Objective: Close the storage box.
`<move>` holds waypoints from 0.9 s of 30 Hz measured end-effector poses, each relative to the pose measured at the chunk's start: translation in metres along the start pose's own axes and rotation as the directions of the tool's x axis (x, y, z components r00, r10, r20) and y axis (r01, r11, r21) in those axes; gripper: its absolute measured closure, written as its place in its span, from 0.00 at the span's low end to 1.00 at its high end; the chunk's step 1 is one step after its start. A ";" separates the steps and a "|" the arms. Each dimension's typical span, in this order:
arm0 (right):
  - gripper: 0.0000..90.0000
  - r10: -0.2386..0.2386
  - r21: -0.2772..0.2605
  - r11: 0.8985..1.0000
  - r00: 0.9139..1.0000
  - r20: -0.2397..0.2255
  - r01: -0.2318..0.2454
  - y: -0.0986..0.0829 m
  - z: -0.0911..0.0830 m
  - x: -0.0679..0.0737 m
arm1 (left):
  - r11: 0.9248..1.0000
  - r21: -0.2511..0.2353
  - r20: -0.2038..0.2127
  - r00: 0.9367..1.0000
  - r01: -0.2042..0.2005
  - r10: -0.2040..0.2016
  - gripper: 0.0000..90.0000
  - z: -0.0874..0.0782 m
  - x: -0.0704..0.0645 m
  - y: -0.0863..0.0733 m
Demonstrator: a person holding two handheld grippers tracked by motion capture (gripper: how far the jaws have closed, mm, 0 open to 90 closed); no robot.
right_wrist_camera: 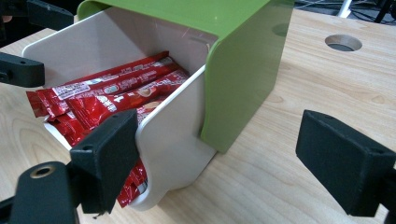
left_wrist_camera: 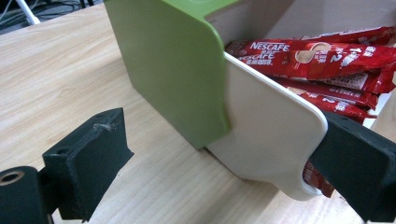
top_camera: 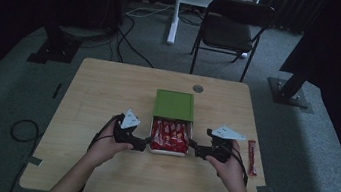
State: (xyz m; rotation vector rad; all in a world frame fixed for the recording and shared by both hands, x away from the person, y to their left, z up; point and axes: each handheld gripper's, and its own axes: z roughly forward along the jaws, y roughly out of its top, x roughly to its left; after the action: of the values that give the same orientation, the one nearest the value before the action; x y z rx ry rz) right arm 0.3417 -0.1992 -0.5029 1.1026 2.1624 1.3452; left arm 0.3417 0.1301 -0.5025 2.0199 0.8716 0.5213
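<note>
**Open drawer between two wide tongs: risks and free room**

The white drawer (top_camera: 170,137) is pulled out toward the person from the green box (top_camera: 174,104), near the middle of the worktop (top_camera: 98,91). It is full of red coffee sticks (top_camera: 170,132). The left tongs (top_camera: 143,143) stand at 9 o'clock of the drawer and the right tongs (top_camera: 192,147) at 3 o'clock. Both are wide open and hold nothing. In each gripper view one jaw is over the inside of the drawer and the other one outside, so each pair seems to straddle a side wall.

What can go wrong, in my judgement: if the tongs close now, the inner jaw can pinch a stick against the wall and crush it or drag it out. If one side pushes before the other, the drawer can turn and jam in the green box, or the light box can slide toward 12 o'clock. The sticks lie high and some point over the front, so they can catch on the green rim.

One loose stick (top_camera: 252,157) lies at 3 o'clock, near the right edge of the worktop; the right hand (top_camera: 229,166) can sweep it off. There is much free room at 9 o'clock and at 12 o'clock, where a round hole (top_camera: 198,88) sits behind the box.
</note>
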 end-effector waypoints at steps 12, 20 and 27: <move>0.14 0.009 -0.010 1.000 1.000 0.022 -0.009 0.007 0.012 -0.009 | 1.000 -0.003 -0.030 1.000 -0.003 0.003 0.04 0.011 0.010 0.007; 0.14 0.022 -0.015 1.000 0.999 0.034 -0.022 0.010 0.022 -0.013 | 1.000 -0.008 -0.038 0.999 0.011 -0.011 0.04 0.018 0.017 0.010; 0.14 0.037 -0.019 0.999 0.999 0.037 -0.036 0.012 0.026 -0.017 | 1.000 -0.010 -0.045 0.999 0.010 -0.011 0.04 0.022 0.020 0.012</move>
State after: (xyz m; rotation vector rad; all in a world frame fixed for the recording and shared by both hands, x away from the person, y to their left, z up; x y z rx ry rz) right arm 0.3744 -0.1937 -0.5068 1.1563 2.1093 1.3457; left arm 0.3739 0.1283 -0.5032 2.0009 0.9050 0.5664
